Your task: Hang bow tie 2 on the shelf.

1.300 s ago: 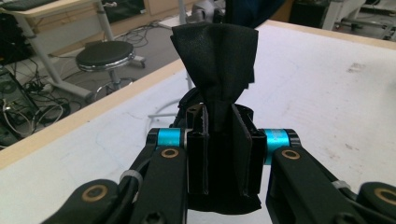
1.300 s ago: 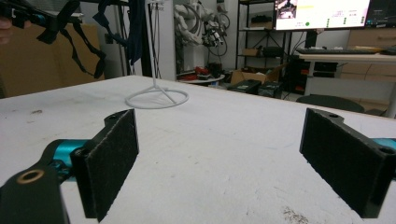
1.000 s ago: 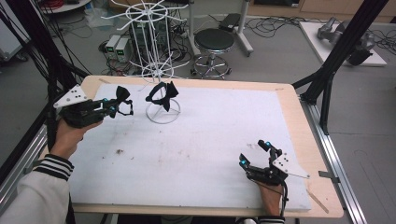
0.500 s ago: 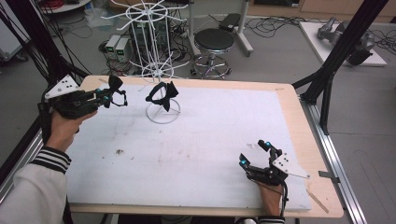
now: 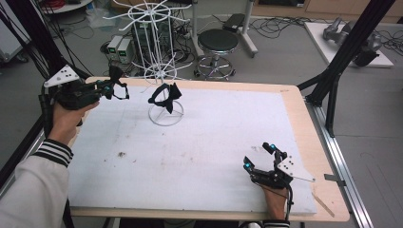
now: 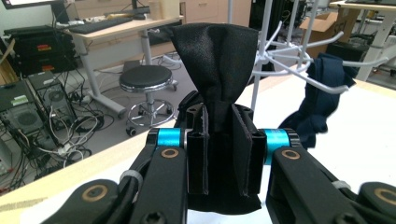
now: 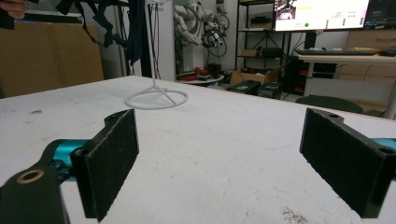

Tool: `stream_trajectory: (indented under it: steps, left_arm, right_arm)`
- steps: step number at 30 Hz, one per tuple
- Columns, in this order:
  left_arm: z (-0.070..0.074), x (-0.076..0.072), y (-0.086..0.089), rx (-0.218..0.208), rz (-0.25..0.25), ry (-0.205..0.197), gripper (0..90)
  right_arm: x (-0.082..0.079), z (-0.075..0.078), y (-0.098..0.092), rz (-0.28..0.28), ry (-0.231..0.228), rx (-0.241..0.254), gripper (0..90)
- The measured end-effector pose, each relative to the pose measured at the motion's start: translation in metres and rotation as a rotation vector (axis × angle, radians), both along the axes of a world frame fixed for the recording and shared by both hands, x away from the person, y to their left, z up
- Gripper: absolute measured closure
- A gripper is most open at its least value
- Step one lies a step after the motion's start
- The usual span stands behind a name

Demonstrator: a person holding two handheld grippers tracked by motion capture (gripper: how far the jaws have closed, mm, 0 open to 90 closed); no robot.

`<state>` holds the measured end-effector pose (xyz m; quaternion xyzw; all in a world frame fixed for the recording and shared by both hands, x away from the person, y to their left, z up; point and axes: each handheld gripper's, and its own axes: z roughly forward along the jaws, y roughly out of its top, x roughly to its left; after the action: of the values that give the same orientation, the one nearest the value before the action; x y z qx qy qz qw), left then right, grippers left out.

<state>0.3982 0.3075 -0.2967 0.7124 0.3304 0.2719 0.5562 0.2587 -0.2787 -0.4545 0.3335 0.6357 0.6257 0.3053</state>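
Observation:
My left gripper (image 5: 115,87) hovers over the table's far left corner, shut on a black satin bow-shaped cloth (image 5: 117,81). In the left gripper view the cloth (image 6: 215,56) fans out above the pinching jaws (image 6: 218,154). A white wire rack (image 5: 157,42) stands just to the right on a ring base (image 5: 165,117). A second dark bow (image 5: 162,97) hangs from the rack's lower arms, and it looks navy (image 6: 322,93) in the left gripper view. My right gripper (image 5: 258,156) rests low near the front right, open and holding nothing (image 7: 229,163).
A white mat (image 5: 199,147) covers the wooden table (image 5: 304,123). Behind the table stand a stool (image 5: 217,42), computer boxes and cables on the floor. Black frame posts (image 5: 342,61) rise at the right and left.
My left gripper has lifted and drifted left and toward the far edge, away from the rack, still holding the black cloth. The right gripper has stayed put.

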Motion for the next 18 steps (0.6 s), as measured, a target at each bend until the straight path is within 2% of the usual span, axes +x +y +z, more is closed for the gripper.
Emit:
stream_trajectory:
  steps: [7, 18]
  left_arm:
    - [0.01, 0.007, -0.006, -0.014, 0.006, -0.021, 76.8]
    - [0.022, 0.013, -0.022, -0.021, -0.008, -0.018, 76.8]
  right_arm:
    - [0.0, 0.0, 0.0, -0.001, -0.002, 0.0, 11.1]
    - [0.0, 0.0, 0.0, -0.002, 0.004, 0.003, 11.1]
